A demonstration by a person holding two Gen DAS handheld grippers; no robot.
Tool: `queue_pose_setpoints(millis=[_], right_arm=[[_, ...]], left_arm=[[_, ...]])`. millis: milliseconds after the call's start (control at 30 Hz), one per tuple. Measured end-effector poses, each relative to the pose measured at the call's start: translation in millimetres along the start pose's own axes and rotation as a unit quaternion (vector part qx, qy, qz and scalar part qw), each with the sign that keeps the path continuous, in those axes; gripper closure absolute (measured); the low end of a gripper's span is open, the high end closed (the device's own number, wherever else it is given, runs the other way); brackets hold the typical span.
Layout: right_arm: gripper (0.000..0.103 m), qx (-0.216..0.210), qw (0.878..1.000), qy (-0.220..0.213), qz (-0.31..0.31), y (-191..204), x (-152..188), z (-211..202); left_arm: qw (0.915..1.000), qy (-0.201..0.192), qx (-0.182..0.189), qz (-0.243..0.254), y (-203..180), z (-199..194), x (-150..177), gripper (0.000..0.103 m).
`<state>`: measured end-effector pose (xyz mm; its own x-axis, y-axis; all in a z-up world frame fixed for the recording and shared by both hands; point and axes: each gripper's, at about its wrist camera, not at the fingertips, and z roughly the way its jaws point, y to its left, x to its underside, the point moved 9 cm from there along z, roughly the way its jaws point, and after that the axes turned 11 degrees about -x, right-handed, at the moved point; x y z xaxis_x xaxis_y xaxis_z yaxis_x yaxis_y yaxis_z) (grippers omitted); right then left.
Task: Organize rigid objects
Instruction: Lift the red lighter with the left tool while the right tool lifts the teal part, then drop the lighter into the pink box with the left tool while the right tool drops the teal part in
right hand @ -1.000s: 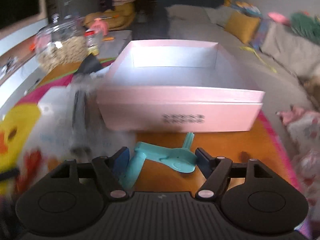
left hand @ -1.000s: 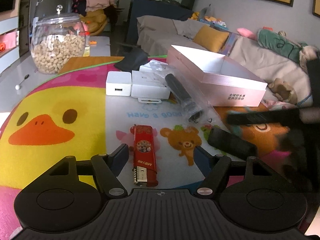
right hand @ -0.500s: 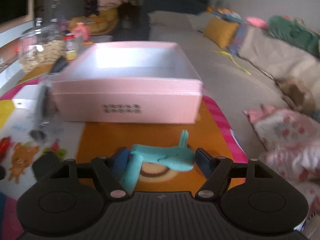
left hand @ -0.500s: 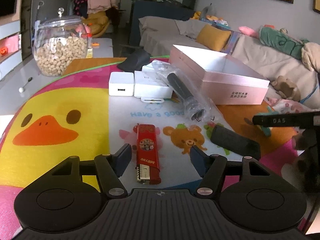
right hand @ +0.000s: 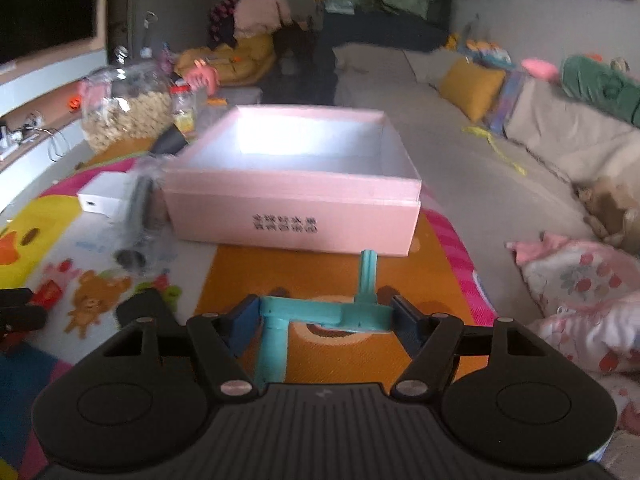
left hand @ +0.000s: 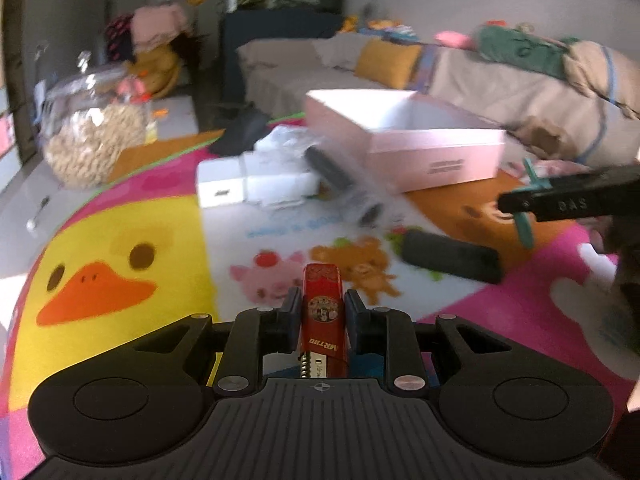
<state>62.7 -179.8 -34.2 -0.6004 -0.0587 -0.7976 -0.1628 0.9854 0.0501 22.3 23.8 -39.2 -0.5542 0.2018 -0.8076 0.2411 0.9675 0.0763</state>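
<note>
My left gripper [left hand: 322, 308] is shut on a red lighter [left hand: 323, 316] and holds it over the cartoon play mat [left hand: 120, 248]. My right gripper [right hand: 325, 314] is shut on a teal plastic piece [right hand: 332, 314] with a prong pointing forward, held above the orange part of the mat, in front of the open pink box [right hand: 296, 184]. The box [left hand: 404, 140] looks empty. In the left wrist view the right gripper's finger [left hand: 568, 200] shows at the right edge with the teal piece [left hand: 528, 200].
White adapter boxes [left hand: 248, 184], a black cylinder in a clear bag [left hand: 340, 176] and a black bar [left hand: 452, 256] lie on the mat. A glass jar of nuts [left hand: 92, 136] stands at the back left. A sofa [right hand: 560, 140] runs along the right.
My left gripper has closed on the red lighter and lifted it. My right gripper has closed on the teal piece and raised it, turning to face the pink box.
</note>
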Motion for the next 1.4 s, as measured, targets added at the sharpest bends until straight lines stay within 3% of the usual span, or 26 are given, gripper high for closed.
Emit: queue_pose_setpoints(millis=[200,333,433,500,600,733,900,1033,1100,1233,1400], right_arm=[[0.033,-0.018,0.997,-0.066,-0.028,12.2,-21.9,-38.6],[0.033,-0.017,0.991,-0.126,-0.045,15.4,-56.6,-61.9],[0.032,0.002,0.983,-0.178,-0.052,10.9,-100.2,-68.4],[0.032,0.001,0.976,-0.208,-0.056,7.3,-131.0,-65.2],[0.032,-0.042,0.977,-0.204,-0.054,-1.4,-165.9,-40.6],[0.03,-0.033,0.981,-0.192,0.01,-36.1,-163.9,-29.5],[0.03,0.051,0.985,-0.164,0.024,-65.5,-118.5,-11.7],[0.03,-0.01,0.992,-0.112,0.058,-60.0,-85.8,11.3],[0.03,-0.04,0.992,-0.093,0.068,-50.0,-79.3,19.3],[0.03,-0.077,0.992,-0.069,0.066,-32.3,-65.0,32.4],[0.03,-0.152,0.986,-0.014,0.06,5.3,-35.2,32.9]], left_arm=[[0.9971,-0.057,0.049,-0.002,-15.2,-28.4,-45.2,0.077],[0.9874,-0.12,0.1,-0.03,-17.9,-44.6,-128.8,0.077],[0.9769,-0.145,0.145,-0.061,-21.7,-37.8,-200.5,0.077],[0.9715,-0.134,0.172,-0.093,-24.3,-15.4,-240.7,0.076],[0.9654,-0.074,0.202,-0.147,-28.6,38.8,-271.8,0.075],[0.9755,-0.045,0.158,-0.146,-26.8,89.2,-255.6,0.075],[0.9839,-0.023,0.1,-0.146,0.5,126.1,-214.1,0.075],[0.9919,-0.023,0.029,-0.122,41.6,140.7,-194.0,0.075],[0.9886,-0.012,0.005,-0.15,67.1,152.3,-185.9,0.075],[0.9746,-0.011,-0.019,-0.223,105.7,166.7,-173.2,0.075],[0.9782,0.008,-0.004,-0.207,104.5,172.1,-161.9,0.075]])
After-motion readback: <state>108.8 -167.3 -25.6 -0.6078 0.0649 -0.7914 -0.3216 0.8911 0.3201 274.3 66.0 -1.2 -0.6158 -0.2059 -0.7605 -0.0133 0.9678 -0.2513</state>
